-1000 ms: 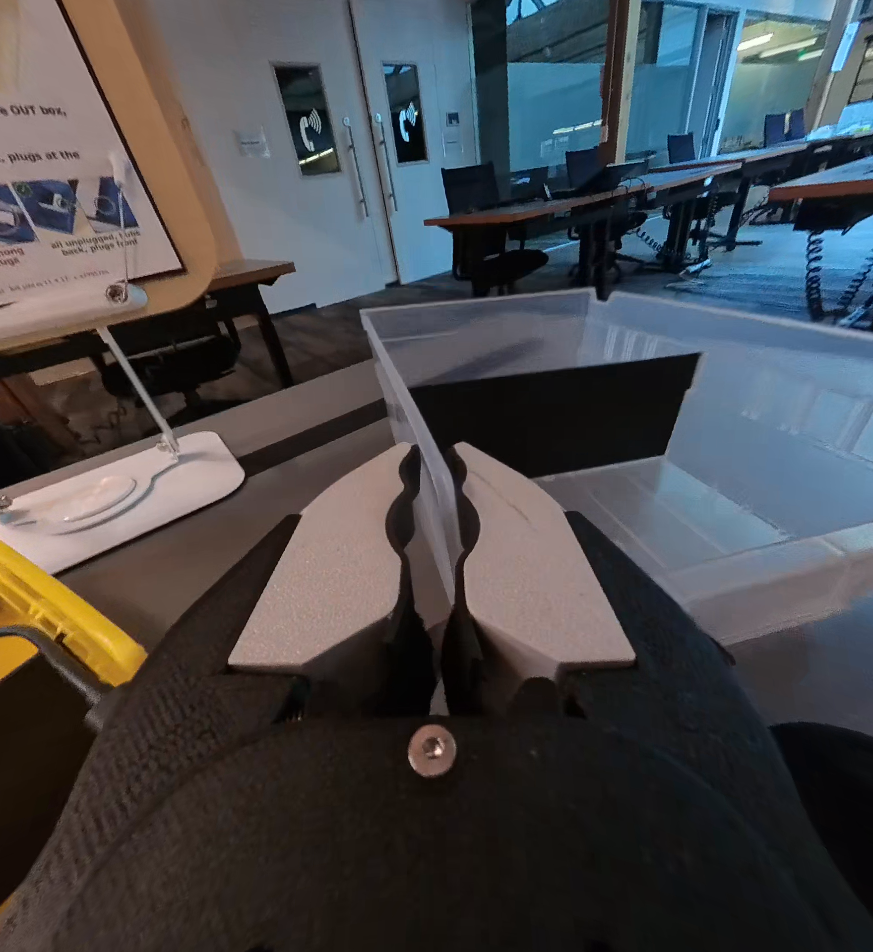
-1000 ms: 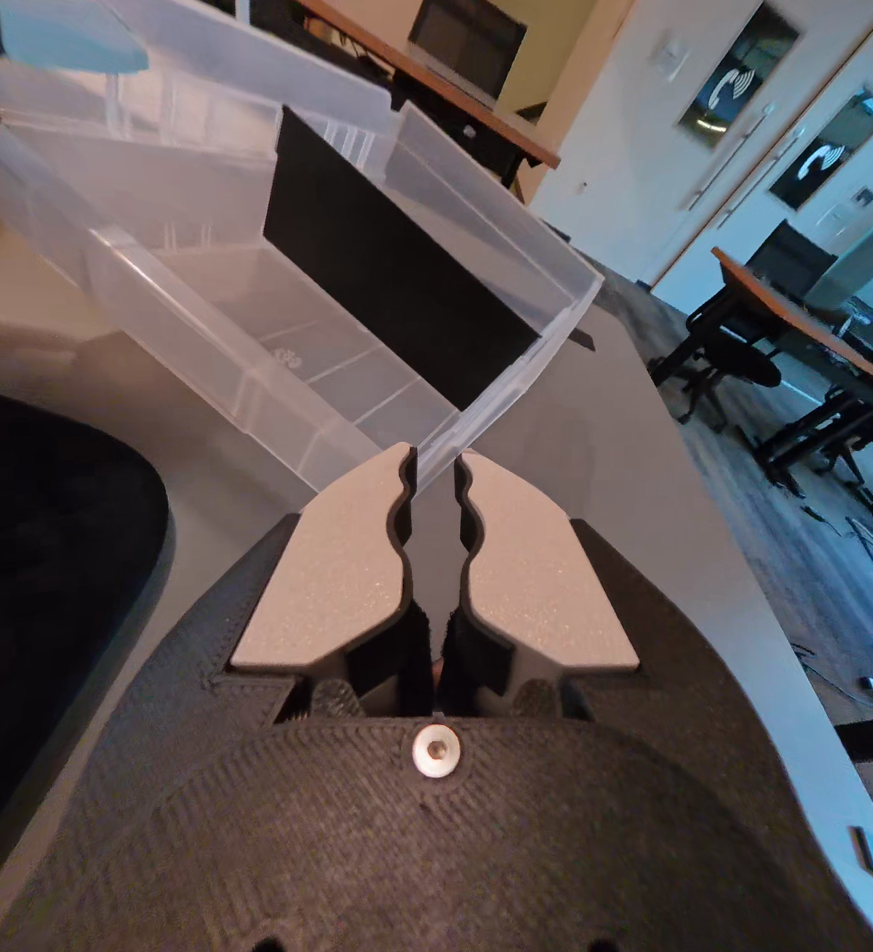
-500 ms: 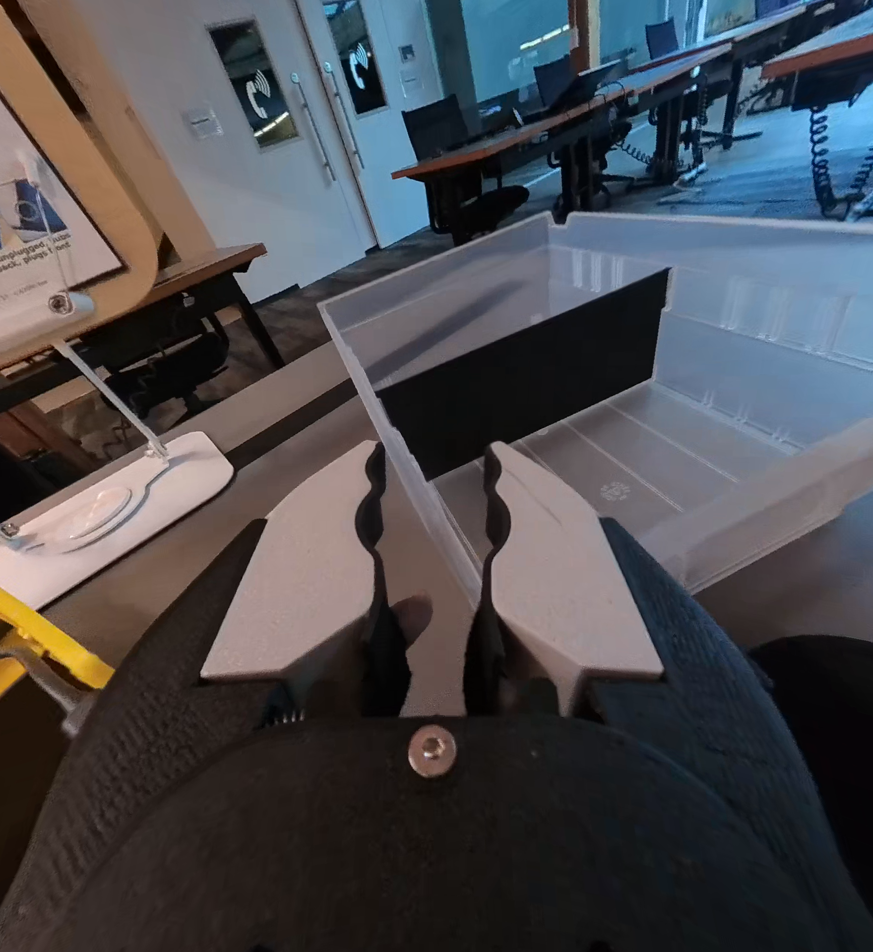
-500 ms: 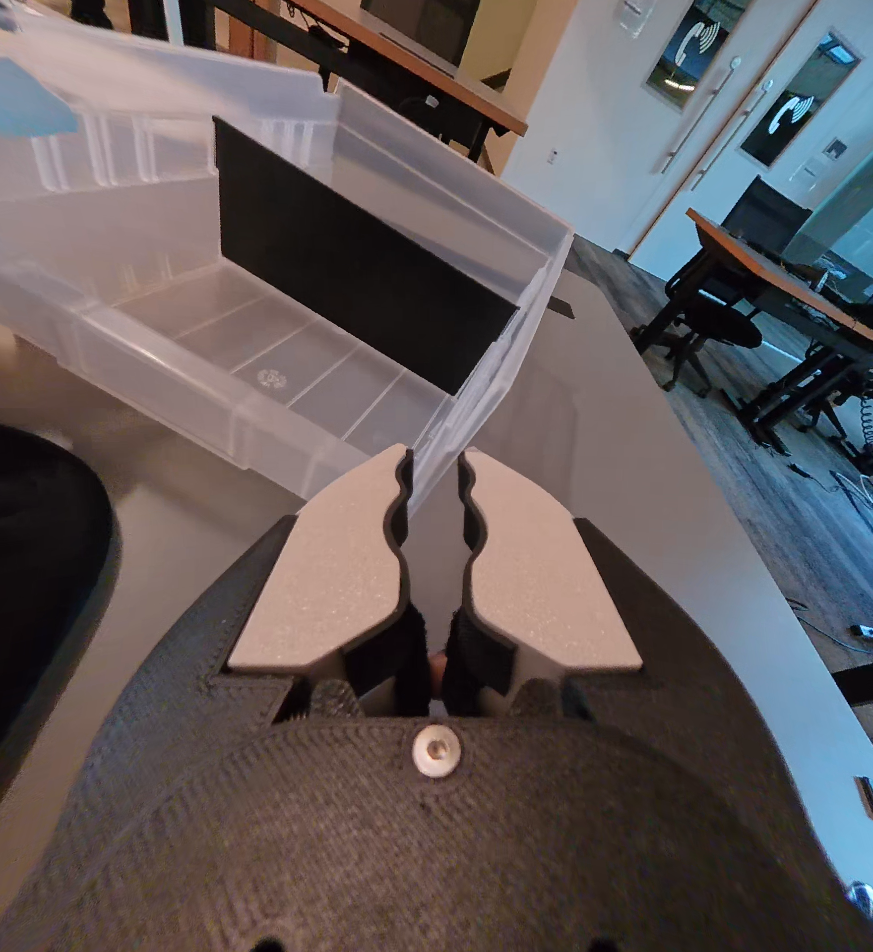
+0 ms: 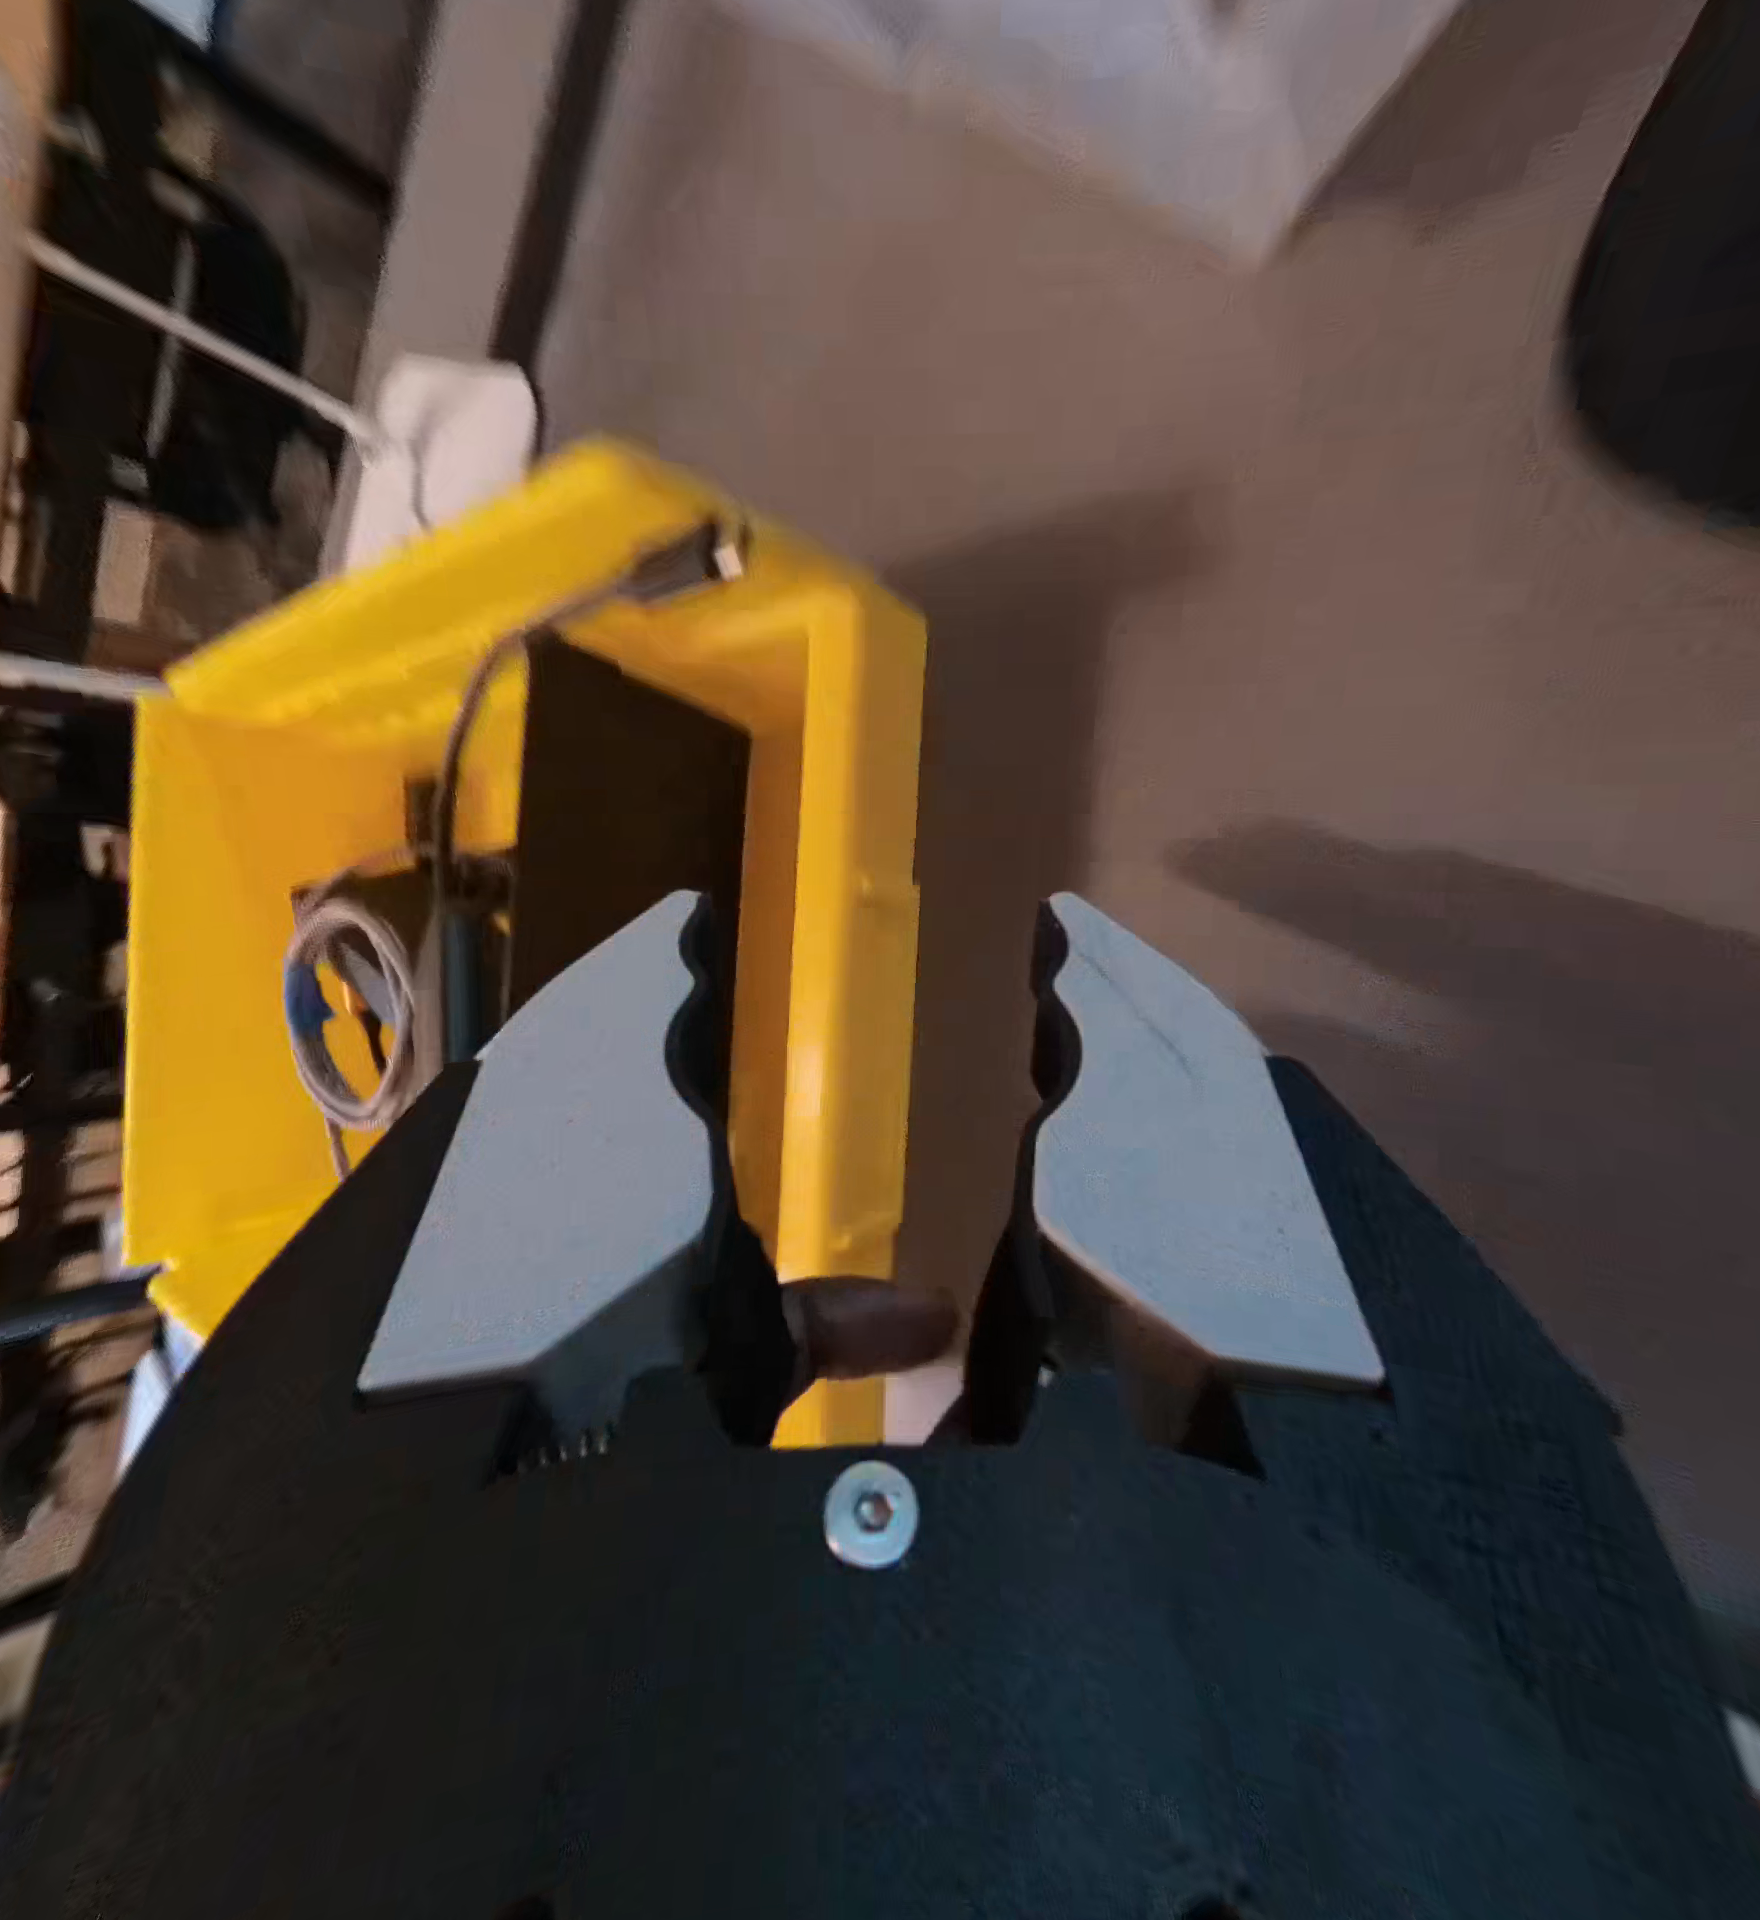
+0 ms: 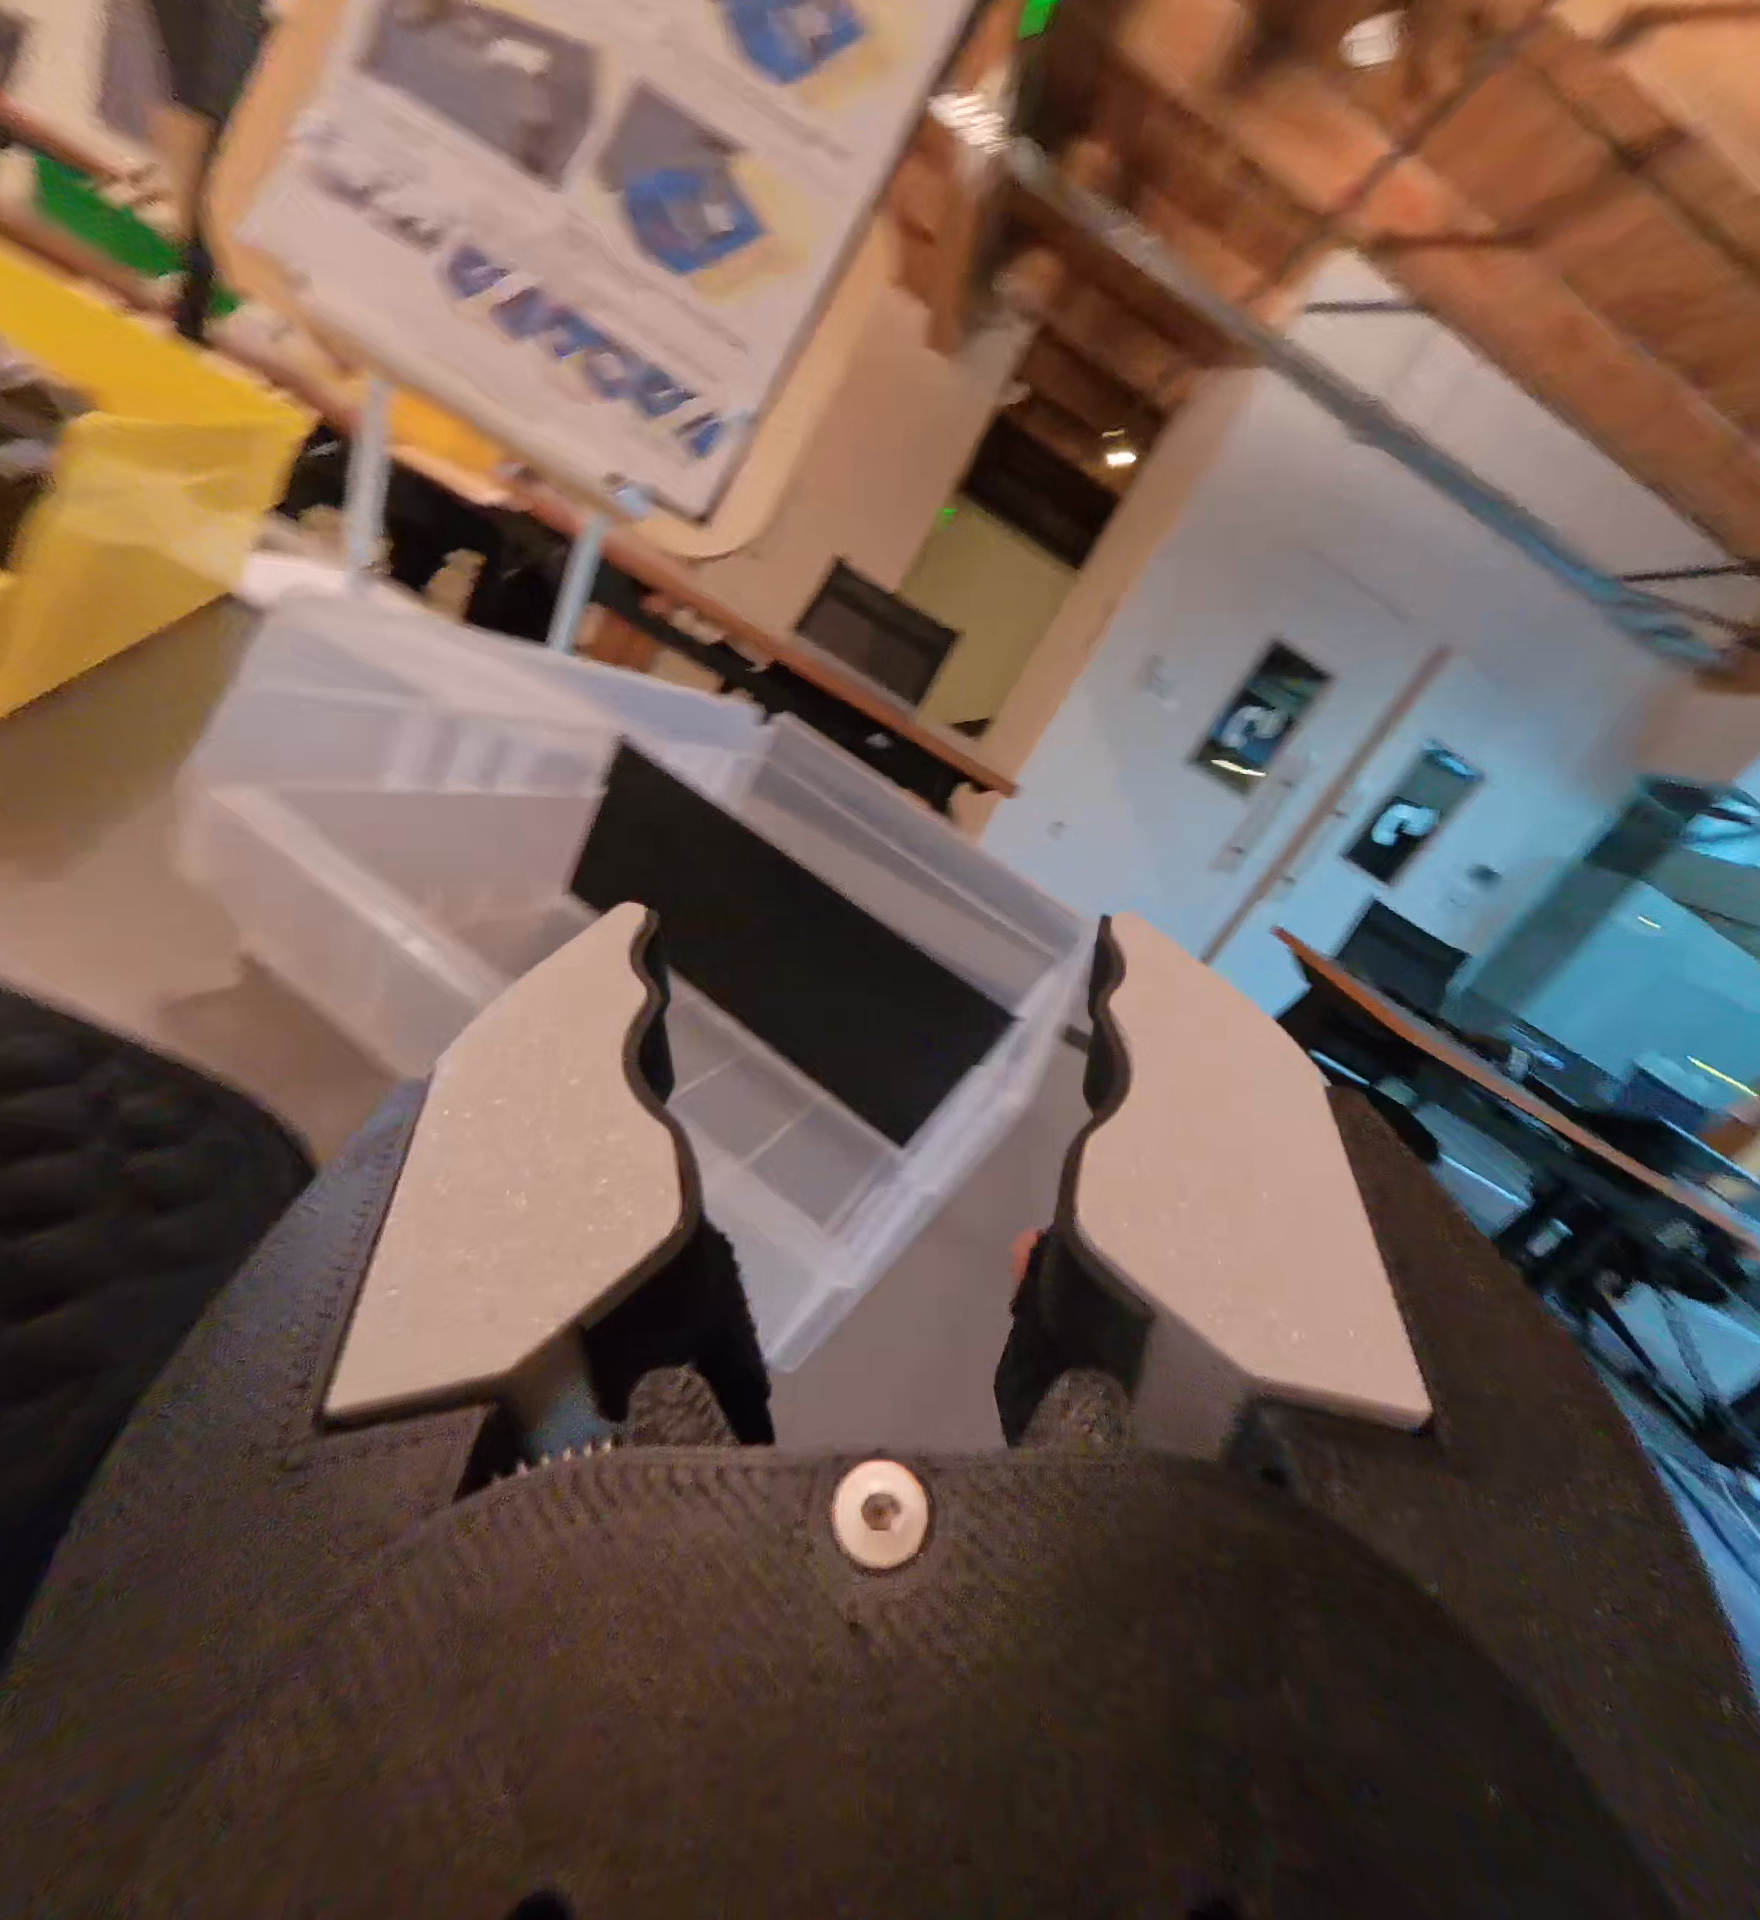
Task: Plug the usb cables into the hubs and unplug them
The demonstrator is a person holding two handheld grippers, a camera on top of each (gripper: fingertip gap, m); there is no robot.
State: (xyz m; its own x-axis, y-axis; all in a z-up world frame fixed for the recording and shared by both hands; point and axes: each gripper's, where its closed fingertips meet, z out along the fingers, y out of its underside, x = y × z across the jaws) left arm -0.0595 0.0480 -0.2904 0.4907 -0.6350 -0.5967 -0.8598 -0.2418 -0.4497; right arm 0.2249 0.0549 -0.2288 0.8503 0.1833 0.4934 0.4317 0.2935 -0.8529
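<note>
In the left wrist view a yellow bin [image 5: 824, 831] with a black divider holds a coiled grey USB cable [image 5: 351, 1023]. Another cable runs up to a silver plug [image 5: 684, 566] resting on the bin's rim. My left gripper [image 5: 871, 914] is open and empty, over the bin's near wall. In the right wrist view my right gripper [image 6: 871, 930] is open and empty, just in front of the corner of a clear plastic bin [image 6: 419, 821] with a black divider [image 6: 782, 945]. The yellow bin also shows at the far left of that view [image 6: 117, 540]. The views are blurred.
A grey table [image 5: 1219, 623] carries both bins. A white stand base [image 5: 450, 436] sits behind the yellow bin. A sign board on thin posts [image 6: 585, 208] stands behind the clear bin. A black rounded shape [image 6: 55, 1174] lies at the near left. Office desks and chairs lie beyond.
Both grippers let go of the clear bin's walls and opened. The left gripper swung left to face the yellow bin. The right gripper pulled back and tilted up.
</note>
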